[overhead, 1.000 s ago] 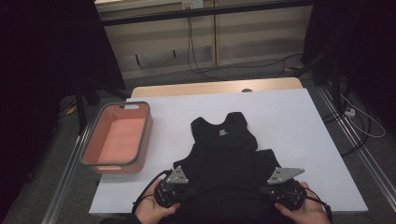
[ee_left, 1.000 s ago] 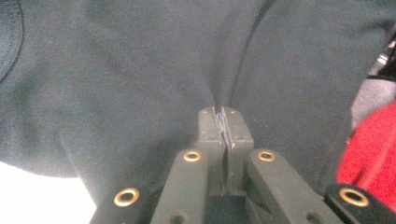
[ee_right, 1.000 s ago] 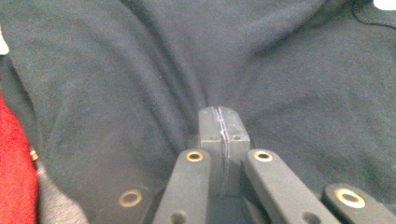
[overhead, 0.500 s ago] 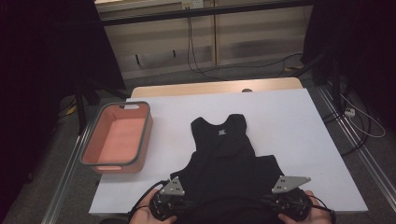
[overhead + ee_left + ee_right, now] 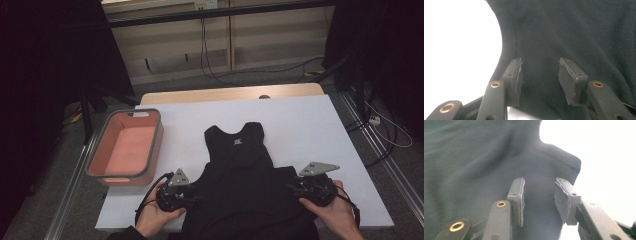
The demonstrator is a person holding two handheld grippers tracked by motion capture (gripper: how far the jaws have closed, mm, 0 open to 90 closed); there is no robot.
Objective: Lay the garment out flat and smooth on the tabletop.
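A black sleeveless top lies flat on the white table, its neck toward the far side. My left gripper sits at the garment's left lower edge and my right gripper at its right lower edge, both pointing inward. In the left gripper view the gripper has its jaws apart over the black cloth. The right gripper stands the same way over the cloth. Both pairs of jaws have just been opening, with cloth lying between the pads and not pinched.
A pink bin with a grey rim stands at the table's left edge, with nothing inside it. Cables run over the floor beyond the table's far edge. Bare white table surface lies to the right of the garment.
Both hands dipped toward the near edge, then came back a little toward the far side. The right hand ended slightly farther right. The garment's lower part lies spread wider.
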